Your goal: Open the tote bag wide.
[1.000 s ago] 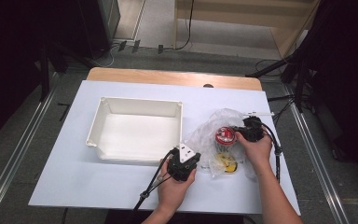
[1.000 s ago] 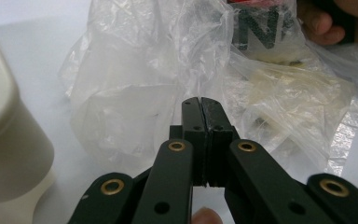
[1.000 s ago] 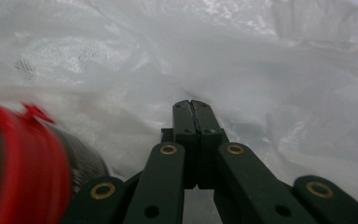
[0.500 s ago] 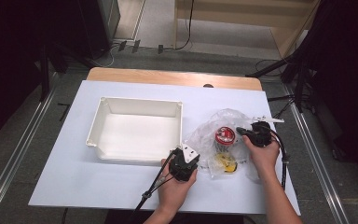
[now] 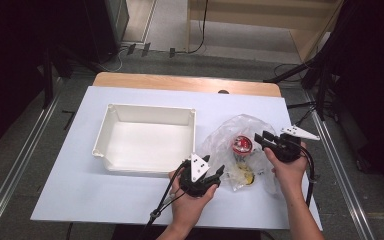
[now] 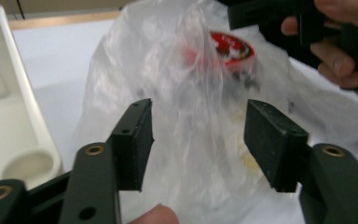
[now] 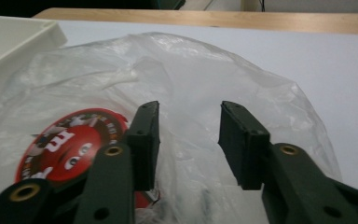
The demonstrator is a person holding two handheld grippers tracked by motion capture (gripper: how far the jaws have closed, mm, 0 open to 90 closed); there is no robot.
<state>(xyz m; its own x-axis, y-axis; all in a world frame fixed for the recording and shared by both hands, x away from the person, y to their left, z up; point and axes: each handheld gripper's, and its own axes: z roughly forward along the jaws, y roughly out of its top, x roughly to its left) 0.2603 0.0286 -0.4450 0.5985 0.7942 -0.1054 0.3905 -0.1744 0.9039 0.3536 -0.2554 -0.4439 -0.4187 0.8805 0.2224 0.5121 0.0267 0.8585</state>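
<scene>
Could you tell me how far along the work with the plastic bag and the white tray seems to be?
Early, I think. The white tray holds nothing, while the red round item and something yellow sit inside the plastic bag. The left gripper and right gripper have just been opening, gripping nothing. Emptying the bag probably remains.

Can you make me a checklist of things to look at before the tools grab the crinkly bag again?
1. Left tool open: ok, its jaws have just been opening, with the plastic bag ahead of them, unpinched.
2. Right tool open: ok, jaws have just been opening; nothing gripped.
3. Bag lies on the table, beside the white tray: ok.
4. Red round thing inside the bag: ok.
5. Yellow thing inside the bag: cannot tell what it is.
6. Which way the bag's mouth faces: cannot tell.
</scene>
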